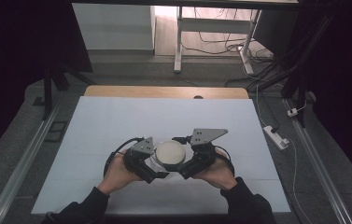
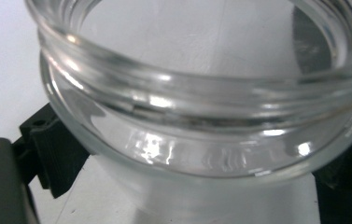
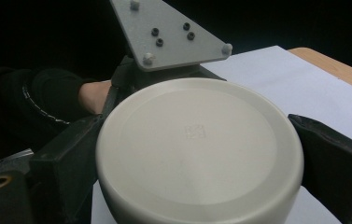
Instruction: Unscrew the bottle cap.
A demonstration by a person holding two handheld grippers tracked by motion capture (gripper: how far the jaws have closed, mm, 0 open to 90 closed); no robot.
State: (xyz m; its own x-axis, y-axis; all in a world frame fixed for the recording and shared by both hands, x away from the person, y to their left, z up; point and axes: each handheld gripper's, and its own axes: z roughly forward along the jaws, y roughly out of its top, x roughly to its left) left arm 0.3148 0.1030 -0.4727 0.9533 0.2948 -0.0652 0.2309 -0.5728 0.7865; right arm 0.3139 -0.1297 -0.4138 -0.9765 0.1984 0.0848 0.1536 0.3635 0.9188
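Note:
A clear glass jar (image 2: 201,93) with a bare threaded neck sits between the jaws of my left gripper (image 2: 197,186), which is shut on its body. In the high view the jar (image 1: 156,162) shows just below and left of a round white lid (image 1: 170,151). My right gripper (image 3: 201,182) is shut on that lid (image 3: 197,149), one black jaw on each side of its rim. The lid hangs over the jar's mouth; I cannot tell whether they touch. Both grippers, left (image 1: 157,164) and right (image 1: 179,156), meet at the table's near middle.
A white sheet (image 1: 117,121) covers the wooden table (image 1: 164,91). The left gripper's grey three-cornered plate (image 3: 164,32) and the hand (image 3: 94,95) holding it lie right behind the lid. A power strip (image 1: 276,136) and cables lie on the floor at the right.

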